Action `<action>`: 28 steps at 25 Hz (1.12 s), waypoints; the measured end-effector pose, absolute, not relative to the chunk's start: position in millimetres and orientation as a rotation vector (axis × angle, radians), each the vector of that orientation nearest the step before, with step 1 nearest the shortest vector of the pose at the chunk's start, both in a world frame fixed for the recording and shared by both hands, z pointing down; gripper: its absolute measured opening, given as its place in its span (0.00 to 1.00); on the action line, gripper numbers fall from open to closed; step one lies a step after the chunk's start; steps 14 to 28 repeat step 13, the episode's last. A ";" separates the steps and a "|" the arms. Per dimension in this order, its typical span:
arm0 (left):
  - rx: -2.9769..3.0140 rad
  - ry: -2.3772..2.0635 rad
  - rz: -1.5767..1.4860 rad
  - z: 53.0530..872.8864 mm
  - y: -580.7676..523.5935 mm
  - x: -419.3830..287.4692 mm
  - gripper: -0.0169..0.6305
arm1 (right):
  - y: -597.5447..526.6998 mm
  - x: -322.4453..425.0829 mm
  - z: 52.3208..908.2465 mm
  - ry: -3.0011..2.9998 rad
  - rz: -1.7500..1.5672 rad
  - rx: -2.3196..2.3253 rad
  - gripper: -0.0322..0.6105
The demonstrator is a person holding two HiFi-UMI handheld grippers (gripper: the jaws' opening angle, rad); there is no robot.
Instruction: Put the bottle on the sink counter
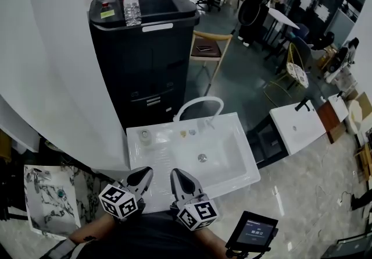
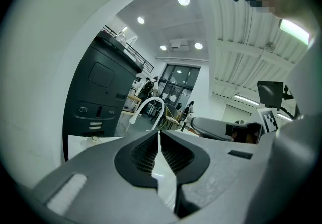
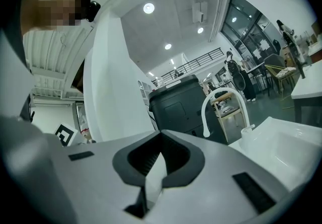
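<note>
Head view: clear plastic water bottle (image 1: 132, 2) stands upright on the tall black cabinet (image 1: 145, 60), well beyond the white sink counter (image 1: 156, 154). I judge left gripper (image 1: 142, 175) and right gripper (image 1: 177, 175) staged at the counter's near edge, the reach not begun.

Left gripper view: jaws together, empty. Open room left of the white arched faucet (image 2: 148, 104).

Right gripper view: jaws together, nothing between.

The head view looks steeply down onto the white sink (image 1: 232, 159), mid-frame, with the left gripper (image 1: 141, 176) and right gripper (image 1: 180, 178) at the bottom. Each gripper view sits low, close behind its own jaws, facing level across the sink. All 3 views share the curved faucet (image 1: 197, 99) and black cabinet (image 1: 145, 60).
</note>
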State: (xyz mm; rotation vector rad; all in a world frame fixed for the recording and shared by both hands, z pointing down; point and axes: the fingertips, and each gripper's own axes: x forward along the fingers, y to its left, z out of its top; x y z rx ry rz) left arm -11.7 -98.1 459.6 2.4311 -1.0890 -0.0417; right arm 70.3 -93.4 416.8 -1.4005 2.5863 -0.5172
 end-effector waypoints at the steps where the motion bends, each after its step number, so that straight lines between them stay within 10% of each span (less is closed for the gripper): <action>1: 2.430 -1.086 -0.041 460.5 -98.4 -11.9 0.05 | -93.6 70.3 417.4 2.585 -0.520 -1.405 0.04; 28: 2.423 -1.066 -0.030 466.2 -102.1 -11.2 0.05 | -97.4 68.2 423.3 2.585 -0.542 -1.410 0.04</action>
